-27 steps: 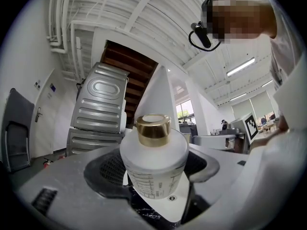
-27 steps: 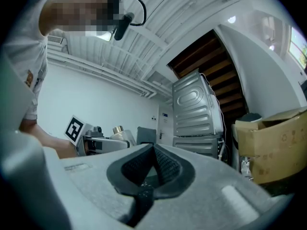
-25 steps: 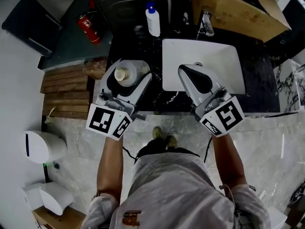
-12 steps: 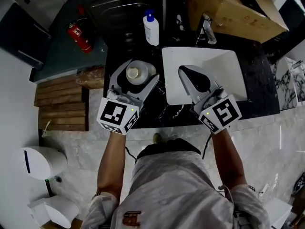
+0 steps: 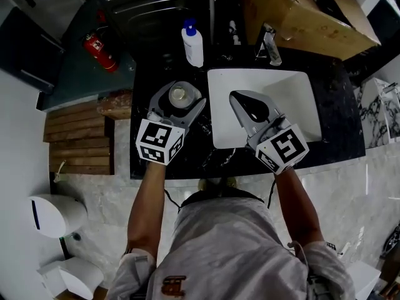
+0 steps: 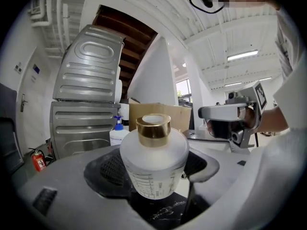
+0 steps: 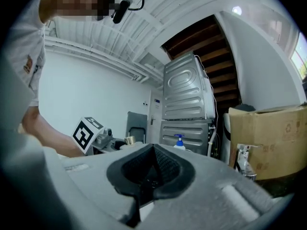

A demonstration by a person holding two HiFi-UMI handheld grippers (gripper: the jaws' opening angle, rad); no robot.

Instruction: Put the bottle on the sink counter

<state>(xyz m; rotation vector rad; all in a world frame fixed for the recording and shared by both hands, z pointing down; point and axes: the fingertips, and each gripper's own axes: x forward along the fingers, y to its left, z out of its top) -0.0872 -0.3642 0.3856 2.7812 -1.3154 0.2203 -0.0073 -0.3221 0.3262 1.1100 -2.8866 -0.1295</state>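
The left tool (image 5: 180, 93) has carried the frosted white, gold-capped bottle (image 6: 153, 159) forward. It is clenched on it over the black marble tabletop (image 5: 187, 150), at 9 o'clock of the white basin (image 5: 294, 92) — setting down likely remains. The right tool (image 5: 241, 99) hangs closed, empty.

Frosted white bottle (image 6: 152, 171), gold cap (image 6: 153, 127); black white-veined counter (image 5: 340, 124)

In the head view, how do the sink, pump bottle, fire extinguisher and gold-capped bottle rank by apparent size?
1. sink
2. pump bottle and fire extinguisher: about alike, not ranked
3. gold-capped bottle: looks smallest, but is seen end-on and nearer the camera, so unsure
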